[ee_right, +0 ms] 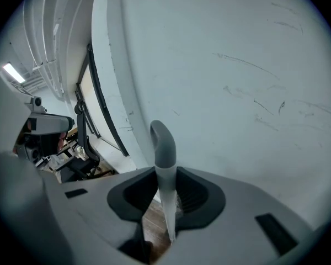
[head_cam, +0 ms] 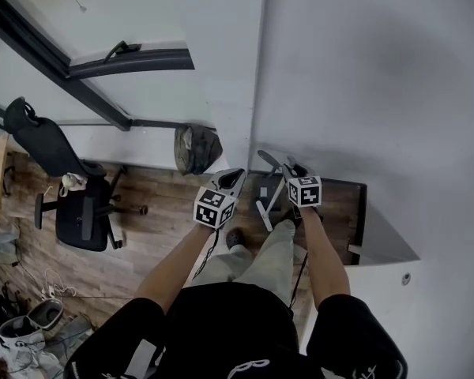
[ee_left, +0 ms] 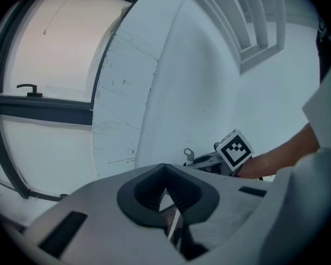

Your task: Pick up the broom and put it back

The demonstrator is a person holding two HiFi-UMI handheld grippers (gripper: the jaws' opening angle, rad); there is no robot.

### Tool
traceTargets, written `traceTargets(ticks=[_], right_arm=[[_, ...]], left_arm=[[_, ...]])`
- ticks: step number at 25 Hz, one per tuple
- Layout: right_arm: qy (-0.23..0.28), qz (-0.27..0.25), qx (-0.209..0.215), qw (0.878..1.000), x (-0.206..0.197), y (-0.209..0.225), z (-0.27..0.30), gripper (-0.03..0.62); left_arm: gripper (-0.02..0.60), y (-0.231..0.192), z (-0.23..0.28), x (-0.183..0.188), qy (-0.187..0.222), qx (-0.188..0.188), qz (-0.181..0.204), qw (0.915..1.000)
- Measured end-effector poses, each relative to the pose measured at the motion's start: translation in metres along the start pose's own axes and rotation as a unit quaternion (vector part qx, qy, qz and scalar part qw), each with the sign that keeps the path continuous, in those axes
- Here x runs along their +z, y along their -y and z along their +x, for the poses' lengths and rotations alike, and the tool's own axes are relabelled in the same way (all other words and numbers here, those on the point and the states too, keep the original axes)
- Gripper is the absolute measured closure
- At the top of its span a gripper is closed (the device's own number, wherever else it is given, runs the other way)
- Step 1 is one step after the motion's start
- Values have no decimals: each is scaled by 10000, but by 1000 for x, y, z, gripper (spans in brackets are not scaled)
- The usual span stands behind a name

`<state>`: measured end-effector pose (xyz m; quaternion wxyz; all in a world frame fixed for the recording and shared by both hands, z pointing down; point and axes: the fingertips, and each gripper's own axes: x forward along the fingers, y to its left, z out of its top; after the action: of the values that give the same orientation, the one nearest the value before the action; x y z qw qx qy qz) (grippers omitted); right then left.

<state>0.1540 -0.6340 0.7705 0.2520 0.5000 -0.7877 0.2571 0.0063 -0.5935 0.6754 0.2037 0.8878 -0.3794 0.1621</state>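
a: right gripper view first. where is the broom?
b: the broom [ee_right: 163, 145] stands between the jaws of the right gripper [ee_right: 166, 173], which are clamped on its pale handle. its long axis runs near upright, across the jaws. the grey hooked end points up, close to the white wall [ee_right: 237, 65], and the shaft drops toward the wooden floor [ee_right: 149, 217].
a: anything else there?
b: a chair [ee_right: 84, 148] and a ceiling light [ee_right: 14, 72], far to the left.
a: and the left gripper view?
b: the jaws of the left gripper [ee_left: 165, 169] meet at the tips and hold nothing. past them sits the right gripper's marker cube [ee_left: 234, 150], near the wall. a window [ee_left: 44, 54] with its window handle [ee_left: 27, 88] fills the left. i can't make out the broom here.
a: head view?
b: only this one shows both grippers side by side above the person's legs, the left one apart from the handle. the shaft slants from the right gripper down toward the floor. the chair stands well to the left, a bag [head_cam: 196, 148] lies against the wall below the window, and the wall rises just ahead of the broom's top.
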Motion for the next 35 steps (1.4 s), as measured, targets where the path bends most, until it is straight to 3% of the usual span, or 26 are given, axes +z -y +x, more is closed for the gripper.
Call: traceTargets(ticks=[27,35], right_arm=[[-314,-3,500,9983,25,59,48,477],[-514,347,604,9962,19,73,59,477]], left_arm=[[565,5,60,27,41,490,-187,9986],[565,6,70,34,54,565,-177,9982]])
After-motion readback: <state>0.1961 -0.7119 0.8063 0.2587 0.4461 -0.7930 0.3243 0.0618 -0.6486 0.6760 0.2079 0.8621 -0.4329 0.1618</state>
